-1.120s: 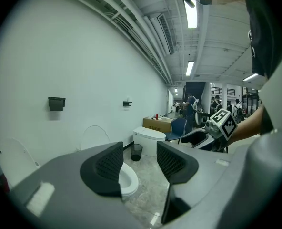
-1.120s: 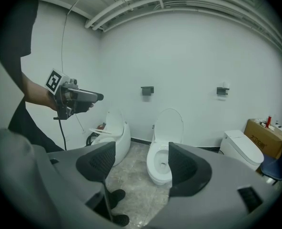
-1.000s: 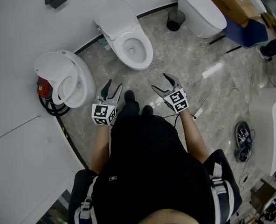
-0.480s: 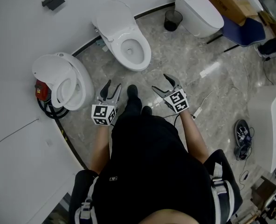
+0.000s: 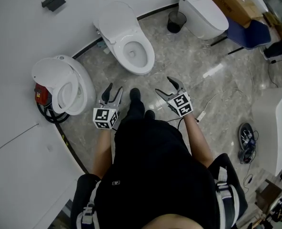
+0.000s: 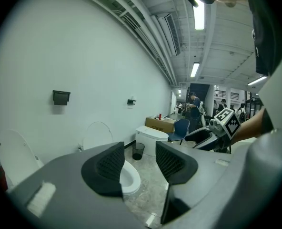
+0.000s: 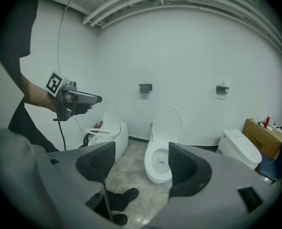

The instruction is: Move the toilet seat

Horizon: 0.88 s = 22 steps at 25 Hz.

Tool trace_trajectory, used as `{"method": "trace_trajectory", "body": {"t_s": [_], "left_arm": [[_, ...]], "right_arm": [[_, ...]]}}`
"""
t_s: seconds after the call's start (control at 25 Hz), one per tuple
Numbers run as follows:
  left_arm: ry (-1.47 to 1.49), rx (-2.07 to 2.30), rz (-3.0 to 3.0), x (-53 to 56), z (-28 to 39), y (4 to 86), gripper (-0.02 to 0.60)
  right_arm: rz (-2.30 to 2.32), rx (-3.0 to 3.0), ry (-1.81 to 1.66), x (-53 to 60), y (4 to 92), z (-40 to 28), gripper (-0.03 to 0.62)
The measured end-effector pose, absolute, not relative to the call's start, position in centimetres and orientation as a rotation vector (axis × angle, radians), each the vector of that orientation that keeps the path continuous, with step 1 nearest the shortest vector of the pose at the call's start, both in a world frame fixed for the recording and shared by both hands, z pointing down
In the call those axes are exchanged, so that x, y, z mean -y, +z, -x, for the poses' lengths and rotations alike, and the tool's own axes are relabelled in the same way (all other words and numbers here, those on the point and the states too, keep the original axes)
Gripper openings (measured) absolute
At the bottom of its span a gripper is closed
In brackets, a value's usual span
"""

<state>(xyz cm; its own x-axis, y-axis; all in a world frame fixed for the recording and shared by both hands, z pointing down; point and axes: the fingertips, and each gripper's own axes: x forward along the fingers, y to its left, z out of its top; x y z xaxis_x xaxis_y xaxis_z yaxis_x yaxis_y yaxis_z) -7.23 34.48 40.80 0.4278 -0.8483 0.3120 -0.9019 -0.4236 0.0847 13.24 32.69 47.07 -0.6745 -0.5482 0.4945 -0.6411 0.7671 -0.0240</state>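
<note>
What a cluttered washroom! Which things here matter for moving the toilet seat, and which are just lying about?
For the job:
left hand-held gripper and right hand-held gripper, both open and empty
probably the middle toilet, straight ahead

Just lying about:
left toilet
closed toilet
waste bin
cardboard box
blue chair

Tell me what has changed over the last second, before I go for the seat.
One shoe stepped forward toward the middle toilet. Nothing was taken hold of or let go. The left gripper and right gripper stay open and empty, held out front; the toilet's lid stays up.
</note>
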Motion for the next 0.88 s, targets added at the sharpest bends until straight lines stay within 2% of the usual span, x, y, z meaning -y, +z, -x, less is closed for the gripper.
{"method": "trace_trajectory", "body": {"t_s": [0.88], "left_arm": [[0.355, 1.446, -2.431, -22.6, 10.8, 43.1, 0.202]], "right_arm": [[-0.931, 2.410, 0.328, -22.0, 49.0, -11.2, 0.341]]}}
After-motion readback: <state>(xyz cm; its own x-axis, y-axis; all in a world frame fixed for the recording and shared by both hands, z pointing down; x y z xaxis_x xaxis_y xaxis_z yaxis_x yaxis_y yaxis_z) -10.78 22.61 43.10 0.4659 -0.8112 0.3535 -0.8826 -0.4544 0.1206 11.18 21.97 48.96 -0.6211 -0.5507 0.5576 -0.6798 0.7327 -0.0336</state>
